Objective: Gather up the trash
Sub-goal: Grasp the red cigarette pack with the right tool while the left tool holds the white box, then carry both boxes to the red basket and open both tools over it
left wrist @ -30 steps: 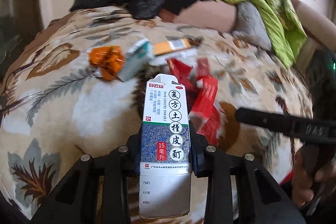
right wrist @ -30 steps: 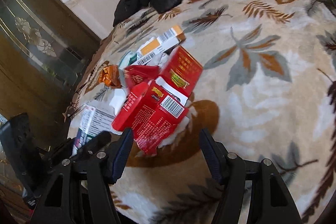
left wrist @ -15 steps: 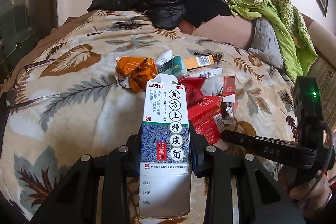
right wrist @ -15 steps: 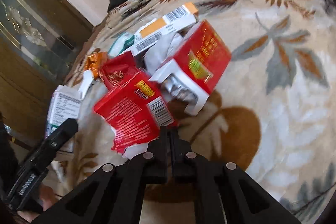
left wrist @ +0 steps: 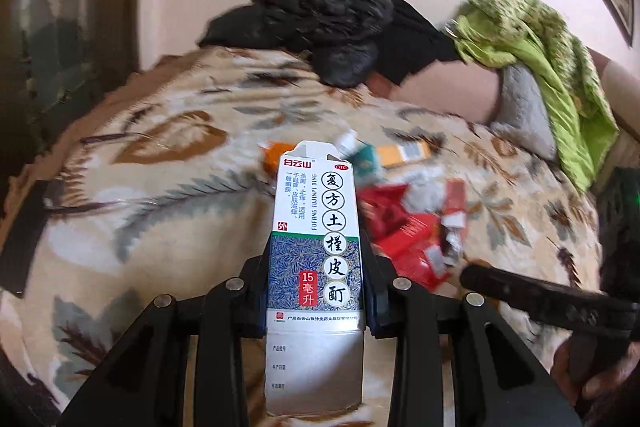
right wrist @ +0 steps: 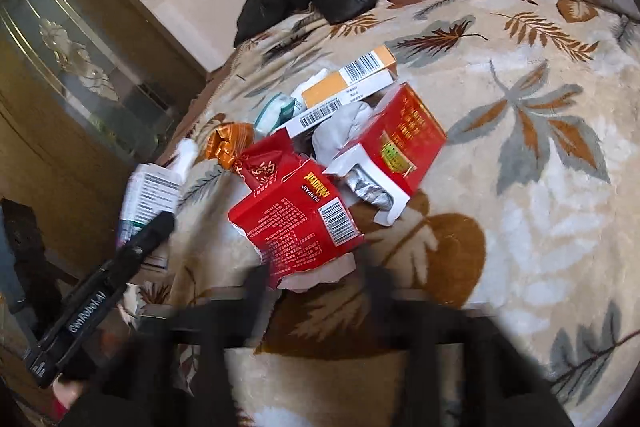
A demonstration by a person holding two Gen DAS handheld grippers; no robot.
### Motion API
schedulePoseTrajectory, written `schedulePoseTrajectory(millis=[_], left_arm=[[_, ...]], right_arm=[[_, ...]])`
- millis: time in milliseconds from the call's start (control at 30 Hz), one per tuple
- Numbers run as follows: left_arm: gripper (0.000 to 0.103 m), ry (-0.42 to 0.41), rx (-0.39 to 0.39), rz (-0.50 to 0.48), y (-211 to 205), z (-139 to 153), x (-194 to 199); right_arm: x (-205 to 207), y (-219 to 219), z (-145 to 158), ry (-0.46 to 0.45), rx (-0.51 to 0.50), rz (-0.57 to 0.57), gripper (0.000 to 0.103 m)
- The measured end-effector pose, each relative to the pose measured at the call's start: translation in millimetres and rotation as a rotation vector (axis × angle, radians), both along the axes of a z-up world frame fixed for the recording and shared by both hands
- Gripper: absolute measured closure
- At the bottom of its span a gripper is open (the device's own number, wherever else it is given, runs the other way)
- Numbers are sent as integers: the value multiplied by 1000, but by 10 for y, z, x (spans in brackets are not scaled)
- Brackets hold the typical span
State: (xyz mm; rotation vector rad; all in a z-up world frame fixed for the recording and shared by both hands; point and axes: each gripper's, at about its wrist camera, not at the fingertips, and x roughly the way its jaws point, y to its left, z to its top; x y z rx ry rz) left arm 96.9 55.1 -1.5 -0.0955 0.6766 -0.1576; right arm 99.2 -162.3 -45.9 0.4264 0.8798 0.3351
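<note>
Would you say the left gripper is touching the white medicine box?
Touching: the left wrist view shows the left gripper shut on the medicine box, pads against both sides.

Plush fleecy leaf-print blanket (right wrist: 540, 187), glossy red cardboard carton (right wrist: 296, 223), crinkled foil wrapper (right wrist: 228, 143), matt white paperboard medicine box (left wrist: 316, 227), shiny black puffer jacket (left wrist: 320, 23)

Both tongs are matte black plastic. The left tongs (left wrist: 316, 291) have angular, strutted fingers with round silver screw heads at the joints and dark blue pads inside. The right tongs (right wrist: 314, 279) appear blurred; a black side bar carries pale embossed lettering.
</note>
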Motion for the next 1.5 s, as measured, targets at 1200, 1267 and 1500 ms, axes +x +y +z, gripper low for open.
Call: schedulePoseTrajectory(millis=[1200, 1267, 1500], left_arm=[[70, -94, -36, -181, -368, 158, -256], [70, -87, -31, -217, -543, 140, -274], [70, -95, 19, -283, -1098, 105, -342]], right_arm=[[-623, -613, 232, -103, -61, -270, 98], [-660, -699, 200, -99, -25, -277, 98], [-801, -915, 223, -117, 26, -288, 98]])
